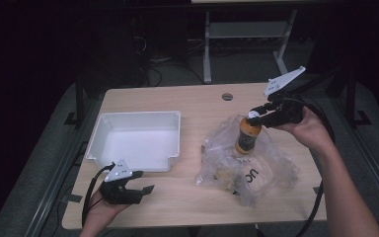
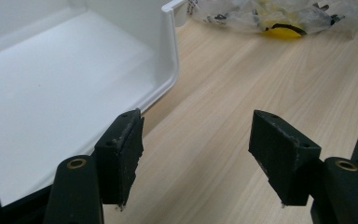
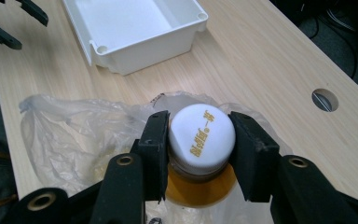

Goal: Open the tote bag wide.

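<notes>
Right hand-held gripper [image 3: 198, 156] clamps the white cap of the orange bottle [image 1: 247, 136], held upright above the clear plastic bag [image 1: 242, 168] on the worktop [image 1: 197, 103]. Left hand-held gripper [image 2: 196, 158] gapes wide, nothing between, beside white bin [image 1: 138, 140].

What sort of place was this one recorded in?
Probably a lab or office workroom: a light wooden desk with a cable hole, loose cables on the floor behind, and a white metal frame.

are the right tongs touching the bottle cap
Touching. In the right gripper view, both pads of the right tongs press against the sides of the white cap of the orange bottle, with no gap showing.
</notes>
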A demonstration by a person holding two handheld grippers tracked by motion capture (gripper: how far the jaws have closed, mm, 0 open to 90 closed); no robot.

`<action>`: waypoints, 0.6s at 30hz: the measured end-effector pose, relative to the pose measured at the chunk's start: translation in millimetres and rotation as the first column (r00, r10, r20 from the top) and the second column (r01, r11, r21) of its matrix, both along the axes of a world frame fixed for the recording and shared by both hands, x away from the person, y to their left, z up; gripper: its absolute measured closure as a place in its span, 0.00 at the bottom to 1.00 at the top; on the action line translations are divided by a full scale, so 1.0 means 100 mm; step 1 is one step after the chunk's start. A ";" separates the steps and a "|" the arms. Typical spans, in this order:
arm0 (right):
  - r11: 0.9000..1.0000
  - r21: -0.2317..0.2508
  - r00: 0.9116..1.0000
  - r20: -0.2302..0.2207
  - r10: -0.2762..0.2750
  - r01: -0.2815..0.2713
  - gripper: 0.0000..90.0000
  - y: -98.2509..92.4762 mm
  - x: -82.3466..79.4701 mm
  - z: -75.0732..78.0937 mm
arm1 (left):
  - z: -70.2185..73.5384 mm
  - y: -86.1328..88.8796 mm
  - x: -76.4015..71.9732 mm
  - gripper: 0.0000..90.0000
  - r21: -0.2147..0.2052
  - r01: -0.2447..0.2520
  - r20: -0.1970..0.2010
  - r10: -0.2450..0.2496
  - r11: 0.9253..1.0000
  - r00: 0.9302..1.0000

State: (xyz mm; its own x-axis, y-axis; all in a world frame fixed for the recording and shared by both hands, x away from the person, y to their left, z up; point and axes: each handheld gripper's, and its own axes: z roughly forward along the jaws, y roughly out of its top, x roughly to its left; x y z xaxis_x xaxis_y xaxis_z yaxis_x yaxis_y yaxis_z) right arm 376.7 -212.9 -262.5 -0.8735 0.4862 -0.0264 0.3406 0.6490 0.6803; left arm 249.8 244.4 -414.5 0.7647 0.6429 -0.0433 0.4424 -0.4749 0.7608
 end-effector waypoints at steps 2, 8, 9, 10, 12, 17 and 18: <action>1.000 0.000 1.000 0.006 0.001 -0.001 0.66 0.00 -0.01 0.05 | -0.01 0.00 0.00 0.38 0.004 0.001 0.000 -0.001 1.000 1.000; 1.000 0.007 1.000 0.015 0.005 -0.005 0.66 0.02 -0.04 0.19 | -0.02 0.00 0.01 0.38 -0.003 -0.002 -0.002 0.002 1.000 1.000; 1.000 0.003 1.000 0.015 0.006 -0.006 0.66 0.03 -0.05 0.22 | -0.02 0.00 0.01 0.38 0.001 -0.001 -0.001 0.001 1.000 1.000; 1.000 0.002 1.000 0.016 0.008 -0.008 0.66 0.04 -0.05 0.25 | -0.02 0.01 0.01 0.38 0.001 -0.003 -0.002 0.003 1.000 1.000; 1.000 0.000 1.000 0.027 0.011 -0.011 0.66 0.07 -0.05 0.29 | -0.02 0.02 0.01 0.38 -0.002 -0.004 -0.004 0.004 1.000 1.000; 1.000 -0.004 1.000 0.026 0.015 -0.015 0.66 0.15 -0.03 0.40 | -0.02 0.01 0.01 0.38 -0.004 -0.004 -0.007 0.004 1.000 1.000; 1.000 0.003 0.999 0.027 0.020 -0.020 0.66 0.17 -0.03 0.42 | -0.02 0.01 0.00 0.38 -0.002 -0.005 -0.008 0.005 1.000 1.000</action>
State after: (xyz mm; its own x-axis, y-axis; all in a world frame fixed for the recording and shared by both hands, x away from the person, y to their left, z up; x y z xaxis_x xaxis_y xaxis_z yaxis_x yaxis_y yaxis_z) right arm 373.8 -196.1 -220.7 -0.8819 0.4690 -0.0481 0.3096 0.6531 0.6911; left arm 250.3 245.2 -416.8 0.7612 0.6466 -0.0506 0.4506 -0.4710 0.7584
